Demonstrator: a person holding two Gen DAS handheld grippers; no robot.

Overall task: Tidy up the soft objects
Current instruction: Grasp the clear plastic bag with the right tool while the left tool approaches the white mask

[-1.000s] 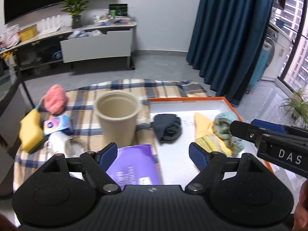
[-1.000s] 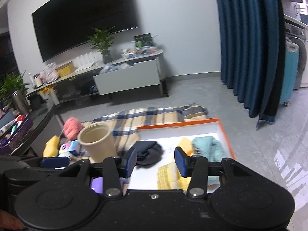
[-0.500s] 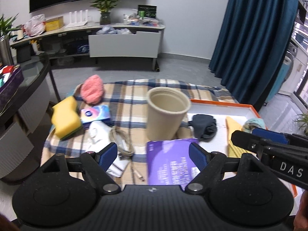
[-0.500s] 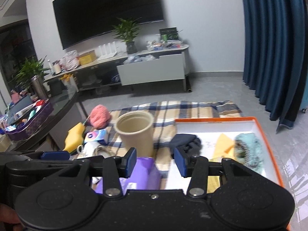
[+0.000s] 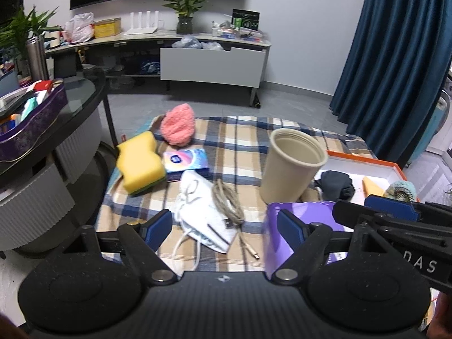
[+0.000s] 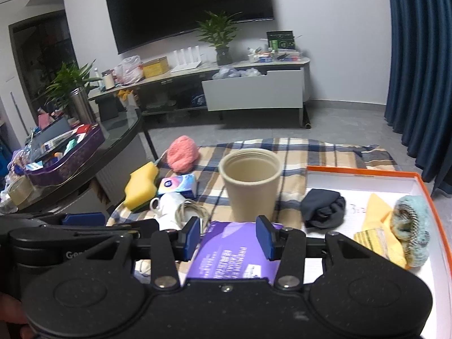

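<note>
On the plaid cloth [image 5: 243, 138] lie a pink fluffy ball [image 5: 178, 125], a yellow sponge [image 5: 139, 162], a white face mask [image 5: 203, 212] and a purple tissue pack [image 6: 234, 251]. An orange-rimmed white tray [image 6: 367, 171] holds a dark cloth [image 6: 322, 207], a yellow cloth [image 6: 377, 237] and a teal knit piece [image 6: 411, 227]. My left gripper [image 5: 224, 227] is open and empty above the mask. My right gripper [image 6: 228, 238] is open and empty above the purple pack; it also shows in the left wrist view [image 5: 395, 220].
A tall beige cup [image 5: 291, 166] stands mid-cloth. A small colourful box [image 5: 186, 162] and a coiled cable [image 5: 228, 203] lie by the mask. A dark glass table [image 5: 42, 130] with a purple basket [image 6: 66, 158] stands left. A TV cabinet [image 5: 212, 65] is behind.
Both grippers have swung left: the tray has slid toward the right edge and the sponge, pink ball and mask have come toward the centre. Both stay open and empty.
</note>
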